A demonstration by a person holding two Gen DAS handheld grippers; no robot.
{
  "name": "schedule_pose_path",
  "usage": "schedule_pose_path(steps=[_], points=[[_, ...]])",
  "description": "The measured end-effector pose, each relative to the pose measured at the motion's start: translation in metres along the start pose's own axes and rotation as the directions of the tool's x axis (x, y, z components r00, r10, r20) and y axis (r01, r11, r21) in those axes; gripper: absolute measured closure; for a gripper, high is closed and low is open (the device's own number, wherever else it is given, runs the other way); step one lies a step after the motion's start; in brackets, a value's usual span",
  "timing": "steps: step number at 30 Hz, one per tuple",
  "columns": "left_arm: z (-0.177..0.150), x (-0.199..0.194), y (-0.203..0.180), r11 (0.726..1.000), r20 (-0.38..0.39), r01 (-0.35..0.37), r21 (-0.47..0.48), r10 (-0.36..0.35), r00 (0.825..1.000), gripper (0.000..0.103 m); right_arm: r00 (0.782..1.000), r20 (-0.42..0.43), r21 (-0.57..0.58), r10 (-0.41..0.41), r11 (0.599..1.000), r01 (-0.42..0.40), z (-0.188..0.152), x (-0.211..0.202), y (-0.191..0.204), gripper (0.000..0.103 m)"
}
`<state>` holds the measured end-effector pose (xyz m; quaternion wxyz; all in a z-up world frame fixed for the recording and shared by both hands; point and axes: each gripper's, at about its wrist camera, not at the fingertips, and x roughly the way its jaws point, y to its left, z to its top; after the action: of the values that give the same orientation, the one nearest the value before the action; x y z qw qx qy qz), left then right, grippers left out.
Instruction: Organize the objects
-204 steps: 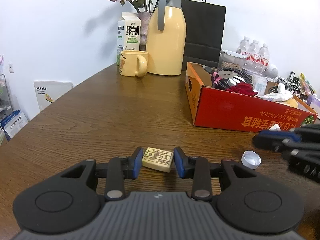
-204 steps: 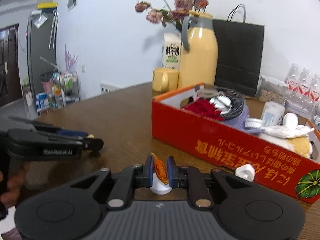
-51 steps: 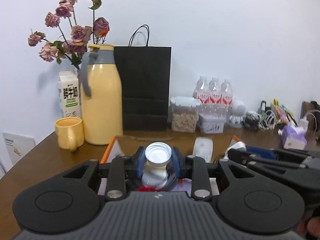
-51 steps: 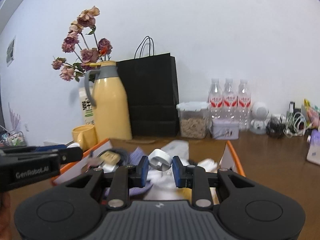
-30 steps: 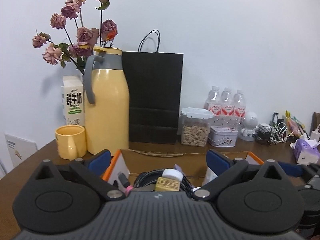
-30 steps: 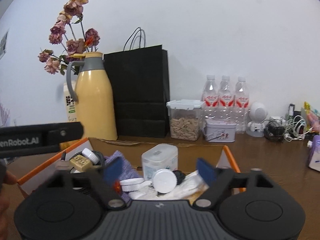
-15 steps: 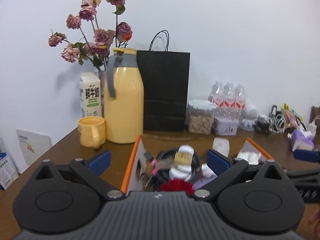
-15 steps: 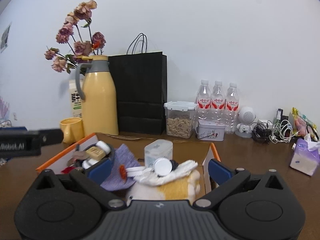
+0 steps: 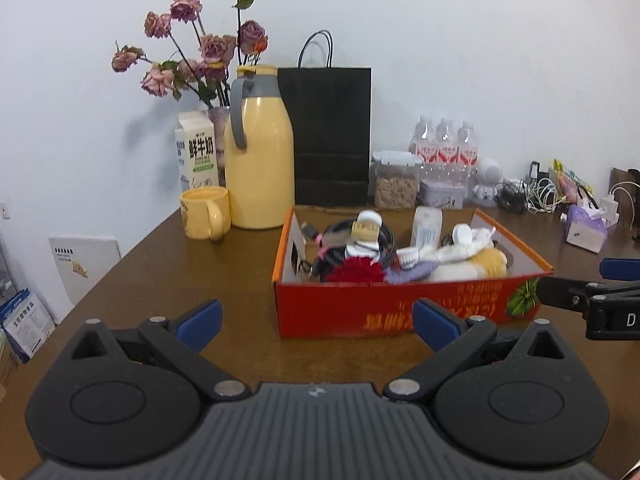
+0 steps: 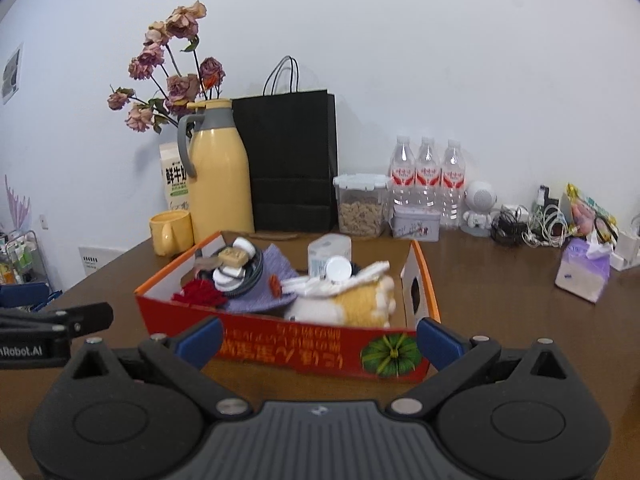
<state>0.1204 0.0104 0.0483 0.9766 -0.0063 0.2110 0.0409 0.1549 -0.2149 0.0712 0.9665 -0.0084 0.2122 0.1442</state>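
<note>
Behind red box [image 9: 404, 308] stand yellow flask [image 9: 260, 172], black bag [image 9: 330, 136], bottles [image 9: 444, 148].

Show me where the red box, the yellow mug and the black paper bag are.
red box [image 9: 400, 308], left wrist view, front wall.
yellow mug [image 9: 202, 212], left wrist view, body.
black paper bag [image 10: 290, 160], right wrist view, front face.

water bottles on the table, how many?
3. They stand in a row against the back wall, right of the cereal container: left bottle, middle bottle, right bottle, with a small tin in front. Nothing suggests more hidden behind.
</note>
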Motion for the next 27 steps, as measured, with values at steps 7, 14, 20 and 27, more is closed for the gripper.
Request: schedule_pose_path(steps=[7,14,20,27], points=[[-0.007,-0.01,-0.001,1.0,-0.012,-0.002,-0.001,0.002,1.0,0.0,0.999,-0.033,0.009,-0.003,1.0,0.003,-0.013,-0.008,-0.001,0.0],[-0.009,-0.011,-0.004,1.0,-0.017,0.002,0.004,-0.002,1.0,0.0,0.999,-0.036,0.01,-0.002,1.0,0.002,-0.014,-0.011,-0.001,0.0],[-0.009,-0.012,-0.004,1.0,-0.016,0.002,0.004,-0.002,1.0,0.0,0.999,-0.037,0.01,-0.001,1.0,0.002,-0.014,-0.011,0.0,0.0],[-0.009,-0.011,-0.005,1.0,-0.017,0.003,0.004,-0.002,1.0,0.0,0.999,-0.038,0.01,-0.001,1.0,0.002,-0.014,-0.011,0.0,0.0]])
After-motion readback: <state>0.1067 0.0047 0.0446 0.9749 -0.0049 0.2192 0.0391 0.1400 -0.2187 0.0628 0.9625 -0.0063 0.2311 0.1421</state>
